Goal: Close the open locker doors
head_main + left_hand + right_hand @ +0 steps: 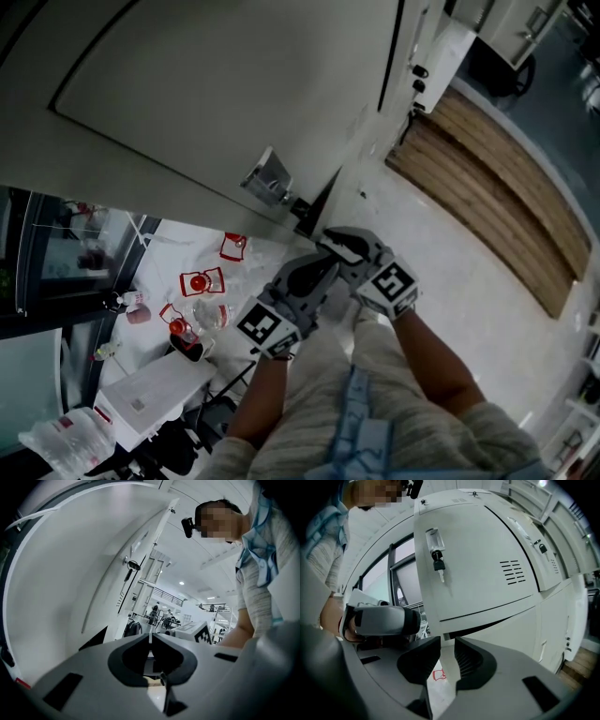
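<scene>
White floor underfoot, wood strip far right. We see risk in the key [439, 566]: it sticks out of the open locker door [206, 84] just above our grippers, so a sloppy shove could snag it. Left gripper [151, 637] jaws together, right gripper [446, 641] jaws slightly apart, empty; both tucked side by side at waist.

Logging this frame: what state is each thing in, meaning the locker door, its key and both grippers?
Locker door: ajar, swung out from the locker, not yet shut.
Key: sitting in the door's lock.
Left gripper: jaws together, nothing between them.
Right gripper: jaws apart, nothing between them.
</scene>
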Demonstrator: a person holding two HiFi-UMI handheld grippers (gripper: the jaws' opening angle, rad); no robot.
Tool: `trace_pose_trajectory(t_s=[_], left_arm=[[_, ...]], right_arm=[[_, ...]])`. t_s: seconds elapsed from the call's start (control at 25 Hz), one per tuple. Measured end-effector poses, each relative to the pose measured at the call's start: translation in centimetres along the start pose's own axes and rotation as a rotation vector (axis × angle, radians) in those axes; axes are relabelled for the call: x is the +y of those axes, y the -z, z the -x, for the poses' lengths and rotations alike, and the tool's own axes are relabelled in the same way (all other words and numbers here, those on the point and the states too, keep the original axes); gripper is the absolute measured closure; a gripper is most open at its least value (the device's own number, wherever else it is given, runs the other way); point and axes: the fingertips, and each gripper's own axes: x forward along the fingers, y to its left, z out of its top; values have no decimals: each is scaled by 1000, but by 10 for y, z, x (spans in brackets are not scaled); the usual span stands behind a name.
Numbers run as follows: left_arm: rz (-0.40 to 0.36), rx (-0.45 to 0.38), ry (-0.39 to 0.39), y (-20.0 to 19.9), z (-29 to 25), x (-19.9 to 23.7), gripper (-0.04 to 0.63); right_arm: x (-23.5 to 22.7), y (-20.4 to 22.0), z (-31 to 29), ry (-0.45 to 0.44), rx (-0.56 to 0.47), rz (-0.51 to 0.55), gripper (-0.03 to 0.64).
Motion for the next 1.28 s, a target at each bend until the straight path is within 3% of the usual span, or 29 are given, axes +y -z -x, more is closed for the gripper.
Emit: trace_pose_trajectory(t_s=[0.32,0.72,1.12,1.28], left_arm=[[-13,-2,-1,1,20,10,592],[-30,16,15,2,32,10,592],[-51,0,46,-8,21,-1,592],[-53,7,69,-16,5,-13,592]], right_arm=[[-5,1,-33,30,-40,-18,523],[-2,12,-45,50,26,-5,523],[1,2,-2,86,13,6,523],[-6,-15,31,131,-58,5,523]])
